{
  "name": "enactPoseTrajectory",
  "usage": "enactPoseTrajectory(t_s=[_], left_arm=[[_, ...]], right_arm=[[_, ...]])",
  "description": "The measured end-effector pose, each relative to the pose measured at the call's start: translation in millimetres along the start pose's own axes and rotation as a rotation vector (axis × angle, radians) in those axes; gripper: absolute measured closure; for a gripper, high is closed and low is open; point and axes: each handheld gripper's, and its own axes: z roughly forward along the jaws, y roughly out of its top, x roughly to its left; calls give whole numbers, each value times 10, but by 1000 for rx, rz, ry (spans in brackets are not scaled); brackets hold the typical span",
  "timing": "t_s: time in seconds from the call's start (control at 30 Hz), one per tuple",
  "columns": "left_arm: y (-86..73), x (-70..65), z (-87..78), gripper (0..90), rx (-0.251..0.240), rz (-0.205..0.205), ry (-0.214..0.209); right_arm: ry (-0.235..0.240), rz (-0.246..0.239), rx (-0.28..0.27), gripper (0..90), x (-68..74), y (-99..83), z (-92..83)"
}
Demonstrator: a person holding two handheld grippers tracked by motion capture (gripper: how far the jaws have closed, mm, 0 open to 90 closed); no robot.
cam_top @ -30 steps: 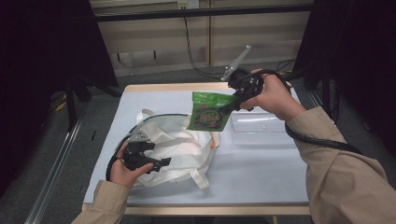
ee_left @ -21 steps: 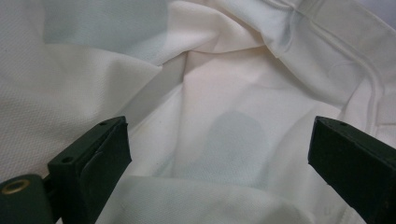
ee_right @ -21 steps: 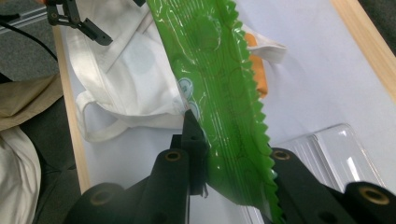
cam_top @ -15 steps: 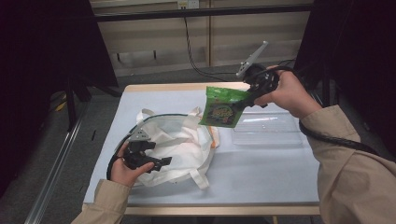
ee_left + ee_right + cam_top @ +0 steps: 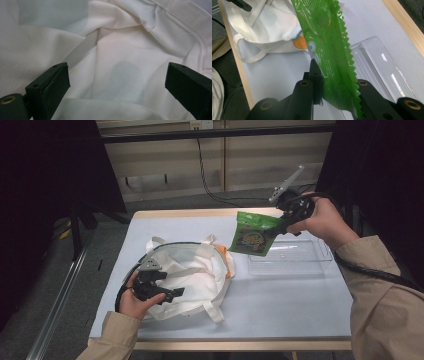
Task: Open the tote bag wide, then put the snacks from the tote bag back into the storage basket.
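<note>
A white cloth tote bag (image 5: 192,272) lies crumpled on the left half of the table. My left gripper (image 5: 167,292) rests on the bag's near left part; in the left gripper view its jaws (image 5: 117,72) stand wide open over folds of the white fabric (image 5: 112,45), pressing on nothing. My right gripper (image 5: 277,226) is raised at the far right, shut on the edge of a green snack packet (image 5: 252,235). The packet hangs above the table between the bag and a clear tray. The right gripper view shows the green packet (image 5: 329,50) pinched between the black jaws (image 5: 332,82).
A clear plastic tray (image 5: 295,257) sits at the right of the pale table (image 5: 280,305), which has a wooden rim. An orange patch (image 5: 228,262) peeks out at the bag's right edge. The bag's handles (image 5: 212,312) trail toward the front edge. Dark surroundings flank the table.
My right gripper has carried the green packet to the right, away from above the bag toward the clear tray. The left gripper has kept still on the bag.
</note>
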Motion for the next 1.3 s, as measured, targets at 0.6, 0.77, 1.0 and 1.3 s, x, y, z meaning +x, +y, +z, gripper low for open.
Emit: enactPoseTrajectory(t_s=[0.6, 0.77, 1.0, 1.3], left_arm=[[12, -1, -32, 56, -8, 0, -2], [15, 5, -14, 56, -3, -3, -4], [24, 9, -12, 56, -3, -1, -8], [27, 15, -27, 55, -11, -6, -7]], right_arm=[[-44, 73, 34, 774, -218, -277, 39], [-58, 88, 43, 774, -303, -333, 39], [-73, 91, 57, 773, -374, -387, 66], [-78, 67, 68, 771, -399, -399, 157]])
